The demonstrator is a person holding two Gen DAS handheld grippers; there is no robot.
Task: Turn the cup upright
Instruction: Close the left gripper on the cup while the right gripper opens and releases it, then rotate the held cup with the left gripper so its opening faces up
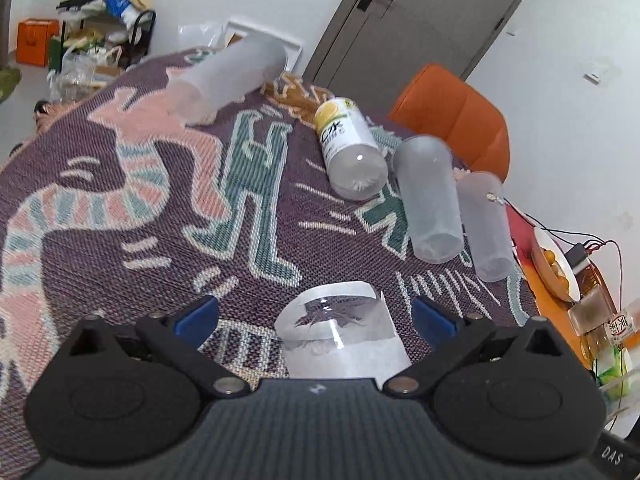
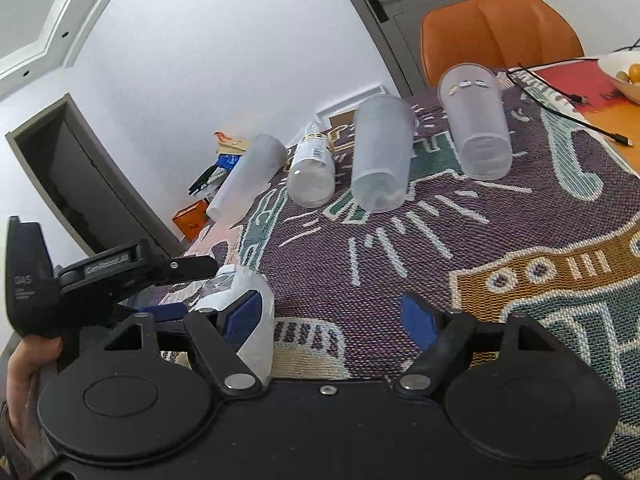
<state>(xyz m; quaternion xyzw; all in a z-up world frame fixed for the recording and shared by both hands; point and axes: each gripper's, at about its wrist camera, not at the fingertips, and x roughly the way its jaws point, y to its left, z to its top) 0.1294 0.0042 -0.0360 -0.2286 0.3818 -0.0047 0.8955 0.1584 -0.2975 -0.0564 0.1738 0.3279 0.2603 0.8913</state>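
Note:
A clear cup with a white label (image 1: 340,332) stands between the open blue-padded fingers of my left gripper (image 1: 316,316), close to the camera; the pads do not touch it. It also shows in the right wrist view (image 2: 244,312), beside that gripper's left finger, with the left gripper (image 2: 132,276) over it. My right gripper (image 2: 334,320) is open and empty above the patterned cloth (image 2: 440,248). Further off stand several frosted and clear cups: a tall one (image 1: 430,200), another (image 1: 486,224), a yellow-labelled one (image 1: 348,148) and a large one (image 1: 228,80).
An orange chair (image 1: 456,116) stands at the table's far side. A bowl of yellow fruit (image 1: 556,264) and cables lie at the right edge. A grey door (image 1: 400,20) and a cluttered shelf (image 1: 104,32) are behind.

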